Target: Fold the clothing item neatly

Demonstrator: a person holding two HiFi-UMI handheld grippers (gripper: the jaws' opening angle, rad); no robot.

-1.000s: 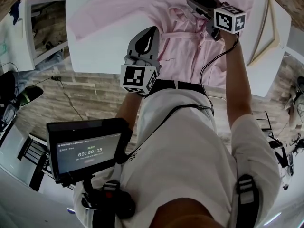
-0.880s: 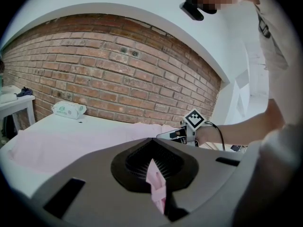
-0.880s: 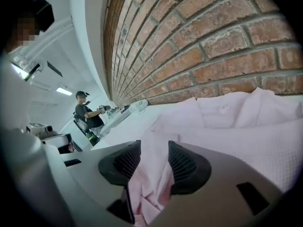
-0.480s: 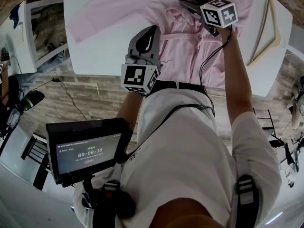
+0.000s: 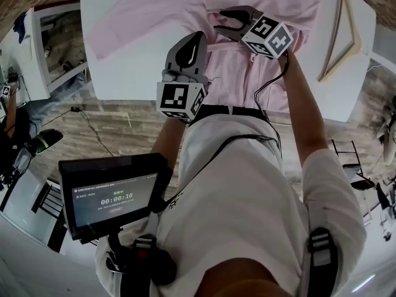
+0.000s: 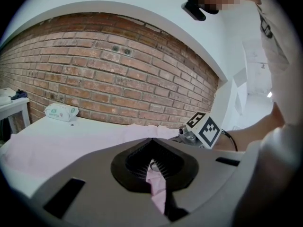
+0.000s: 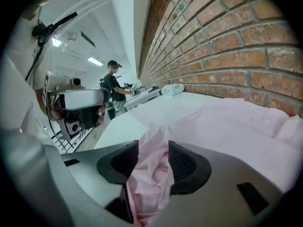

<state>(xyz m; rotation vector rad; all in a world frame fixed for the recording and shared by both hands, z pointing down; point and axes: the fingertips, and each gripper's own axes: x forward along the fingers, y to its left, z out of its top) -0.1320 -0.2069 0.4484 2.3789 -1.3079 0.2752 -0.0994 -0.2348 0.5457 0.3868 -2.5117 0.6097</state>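
Note:
A pink garment (image 5: 247,67) lies spread on the white table (image 5: 124,54), its near edge hanging over the table's front. My left gripper (image 5: 197,39) sits at the garment's near left edge. It is shut on a fold of the pink cloth (image 6: 158,183), pinched between the left gripper's (image 6: 154,163) pads. My right gripper (image 5: 224,22) is over the middle of the garment, rolled onto its side. Its jaws have just been opening and now stand wide. Bunched pink cloth (image 7: 147,183) lies loosely between the right gripper's (image 7: 154,157) pads.
A wooden hanger (image 5: 337,36) lies at the table's right end. A pack of wipes (image 6: 61,111) rests at the far left by the brick wall (image 6: 118,79). A screen (image 5: 111,193) hangs at the person's chest. Another person (image 7: 112,86) stands far off.
The right gripper has moved left across the garment toward the left gripper and rolled, and its jaws have spread wider. The left gripper has kept still, holding the cloth.

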